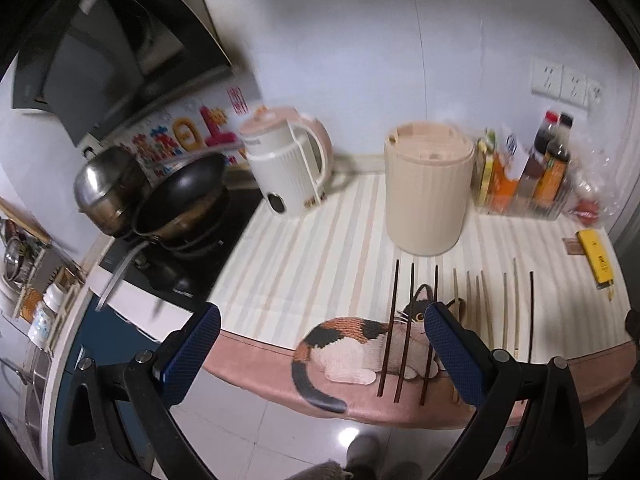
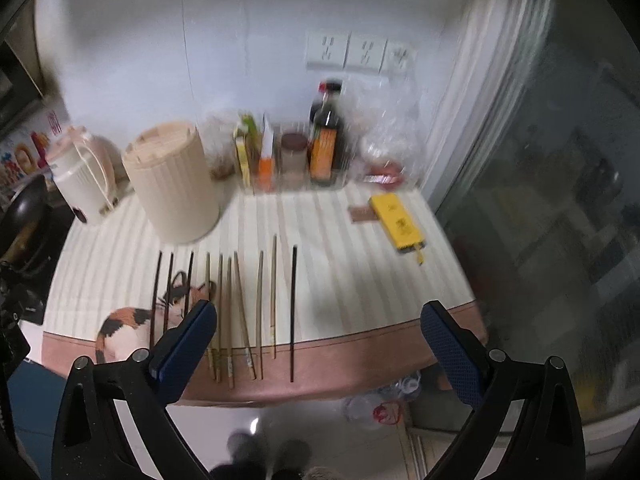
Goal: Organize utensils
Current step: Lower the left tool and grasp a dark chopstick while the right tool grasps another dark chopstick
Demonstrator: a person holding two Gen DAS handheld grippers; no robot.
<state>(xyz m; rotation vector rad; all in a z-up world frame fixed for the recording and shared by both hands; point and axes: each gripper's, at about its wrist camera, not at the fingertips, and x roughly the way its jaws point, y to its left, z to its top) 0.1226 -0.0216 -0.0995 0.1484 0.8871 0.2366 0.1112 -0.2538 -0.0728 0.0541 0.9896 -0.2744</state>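
Note:
Several chopsticks lie side by side near the front edge of a striped mat with a cat picture [image 1: 344, 340]: dark ones [image 1: 406, 328] on the left, pale bamboo ones [image 2: 240, 312] in the middle, one dark one [image 2: 293, 312] at the right. A beige ribbed utensil holder [image 1: 426, 188] stands upright behind them; it also shows in the right wrist view [image 2: 172, 188]. My left gripper [image 1: 322, 316] is open and empty, above the counter's front edge, left of the chopsticks. My right gripper [image 2: 320, 316] is open and empty, above the front edge by the single dark chopstick.
A white kettle [image 1: 288, 168] stands left of the holder. A stove with a black wok [image 1: 180, 196] and a steel pot [image 1: 108, 188] lies further left. Sauce bottles [image 2: 326, 136] and boxes line the back wall. A yellow box [image 2: 396, 220] lies at the right. A glass door [image 2: 560, 200] is at the far right.

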